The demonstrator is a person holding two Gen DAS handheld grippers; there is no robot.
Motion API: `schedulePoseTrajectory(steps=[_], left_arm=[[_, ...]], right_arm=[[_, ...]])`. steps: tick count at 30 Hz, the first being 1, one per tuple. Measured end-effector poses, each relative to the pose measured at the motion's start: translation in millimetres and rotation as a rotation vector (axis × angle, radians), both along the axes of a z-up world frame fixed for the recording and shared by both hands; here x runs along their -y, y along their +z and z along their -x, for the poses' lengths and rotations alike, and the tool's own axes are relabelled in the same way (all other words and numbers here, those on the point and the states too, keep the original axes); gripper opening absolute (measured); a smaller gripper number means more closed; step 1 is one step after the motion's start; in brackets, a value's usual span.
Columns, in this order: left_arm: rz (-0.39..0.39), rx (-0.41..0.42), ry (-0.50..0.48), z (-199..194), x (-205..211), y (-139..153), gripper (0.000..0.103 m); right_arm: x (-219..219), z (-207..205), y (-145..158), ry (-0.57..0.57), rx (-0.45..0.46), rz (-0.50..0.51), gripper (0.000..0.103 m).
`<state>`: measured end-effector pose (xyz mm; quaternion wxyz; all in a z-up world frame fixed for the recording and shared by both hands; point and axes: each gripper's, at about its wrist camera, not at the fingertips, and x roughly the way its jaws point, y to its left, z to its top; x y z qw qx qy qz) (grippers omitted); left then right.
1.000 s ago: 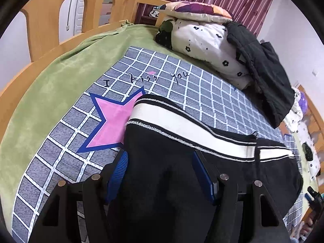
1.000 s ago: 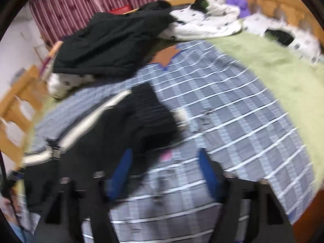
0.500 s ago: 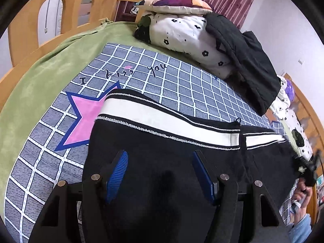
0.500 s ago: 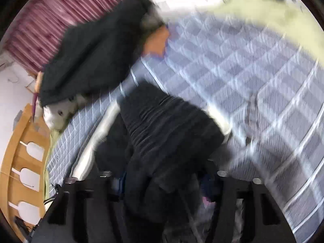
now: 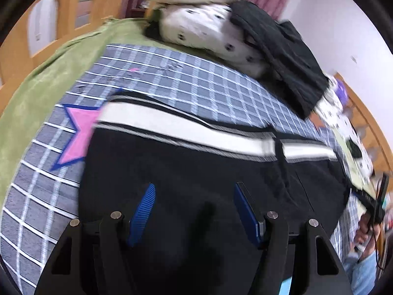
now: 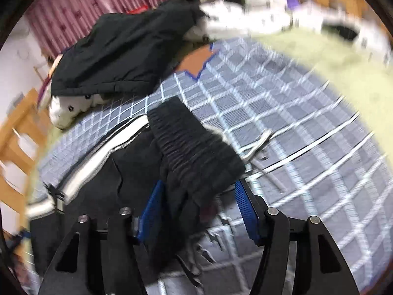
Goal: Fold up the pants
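Left tongs (image 5: 194, 206) stand released, jaws spread wide, gripping nothing; the black pants (image 5: 196, 167) lie flat directly beneath and ahead of them on the checked blanket (image 5: 208, 88). The white side stripe (image 5: 186, 130) runs across just beyond the fingertips. The pink star (image 5: 78, 132) shows to the left of the tongs, partly covered by the fabric.

Right tongs (image 6: 196, 201) are also released, jaws apart, with the ribbed cuff (image 6: 194, 152) bunched between and ahead of them. Blur prevents confirming whether either pad touches it. The black jacket (image 6: 122, 49) lies well beyond, on the bedding.

Progress, as judged: early. The pants are laid out lengthwise with legs apparently together; no crosswise fold is evident. The cuff end remains rumpled and needs gripping and carrying over toward the waist.

Change from a second ago: the left tongs have advanced over the pants, which now hide more of the star. The right tongs have closed in on the cuff, previously well ahead of them.
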<state>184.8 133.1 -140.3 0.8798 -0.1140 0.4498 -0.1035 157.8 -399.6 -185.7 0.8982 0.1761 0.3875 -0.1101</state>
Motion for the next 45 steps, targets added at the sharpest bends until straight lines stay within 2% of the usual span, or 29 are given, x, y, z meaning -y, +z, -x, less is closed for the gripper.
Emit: schedulePoseTrajectory(steps=[1, 3, 4, 5, 7, 9, 10, 12, 16, 20, 21, 22, 23, 24, 26, 29, 30, 31, 33, 34, 36, 38, 40, 41, 42, 45], left_arm=[[-0.016, -0.014, -0.031, 2, 12, -4, 0.064], [-0.042, -0.066, -0.109, 7, 38, -17, 0.064], [-0.060, -0.123, -0.166, 12, 56, -31, 0.064], [-0.087, -0.137, -0.184, 15, 65, -37, 0.067], [-0.197, -0.083, -0.211, 30, 84, -38, 0.069], [-0.155, -0.092, -0.241, 35, 83, -31, 0.069], [-0.098, -0.088, -0.230, 39, 74, -25, 0.069], [-0.067, -0.077, -0.176, 43, 56, -18, 0.069], [-0.136, -0.004, -0.019, 54, 6, -3, 0.069], [-0.167, 0.022, 0.096, 62, -40, 0, 0.069], [-0.163, 0.022, 0.123, 64, -53, 0, 0.069], [-0.157, 0.021, 0.146, 63, -64, 1, 0.069], [-0.149, 0.021, 0.163, 62, -72, 1, 0.069], [-0.134, 0.021, 0.178, 64, -82, 2, 0.069], [-0.093, 0.016, 0.202, 66, -97, 2, 0.069], [-0.040, 0.010, 0.204, 72, -108, 0, 0.069], [-0.034, 0.009, 0.200, 71, -108, -1, 0.069], [-0.032, 0.007, 0.193, 71, -106, -3, 0.069], [-0.033, 0.000, 0.168, 70, -99, -7, 0.069], [-0.033, -0.006, 0.151, 68, -94, -8, 0.069], [-0.039, -0.027, 0.117, 68, -83, -12, 0.069], [-0.061, -0.082, 0.098, 63, -73, -22, 0.069], [-0.104, -0.171, 0.078, 57, -62, -38, 0.069], [-0.115, -0.186, 0.066, 57, -58, -42, 0.069], [-0.130, -0.179, 0.059, 58, -55, -43, 0.070], [-0.170, -0.139, 0.048, 60, -51, -38, 0.071]], right_arm=[[-14, 6, 6, 0.012, -0.005, 0.100, 0.060], [-32, 16, 17, 0.009, 0.011, 0.225, 0.060], [-38, 24, 22, 0.008, 0.030, 0.260, 0.060], [-53, 31, 28, 0.042, 0.053, 0.280, 0.060], [-75, 35, 35, 0.143, 0.060, 0.283, 0.060], [-111, 33, 37, 0.239, 0.061, 0.297, 0.060], [-132, 31, 38, 0.299, 0.058, 0.294, 0.060], [-166, 27, 36, 0.388, 0.057, 0.272, 0.060], [-236, 20, 25, 0.555, 0.039, 0.151, 0.060], [-284, 13, 8, 0.620, 0.005, 0.053, 0.060], [-295, 12, 2, 0.627, -0.017, 0.039, 0.056], [-305, 6, -9, 0.625, -0.059, 0.037, 0.030], [-310, 4, -17, 0.626, -0.091, 0.038, 0.014], [-312, 1, -22, 0.619, -0.111, 0.053, 0.015], [-308, 9, -12, 0.612, -0.055, 0.048, 0.013], [-278, 27, 21, 0.587, 0.075, -0.138, 0.012], [-273, 33, 26, 0.576, 0.087, -0.152, 0.011], [-272, 39, 25, 0.568, 0.070, -0.125, 0.011], [-280, 42, 11, 0.581, 0.007, -0.055, 0.012], [-286, 42, -5, 0.583, -0.055, 0.002, 0.013], [-294, 44, -20, 0.590, -0.110, 0.046, 0.021], [-302, 52, -11, 0.611, -0.066, 0.129, 0.027], [-307, 53, 5, 0.621, -0.022, 0.191, 0.044], [-309, 49, 15, 0.613, 0.011, 0.210, 0.049], [-311, 43, 20, 0.607, 0.026, 0.217, 0.056], [-324, 13, 29, 0.614, 0.022, 0.256, 0.057]])
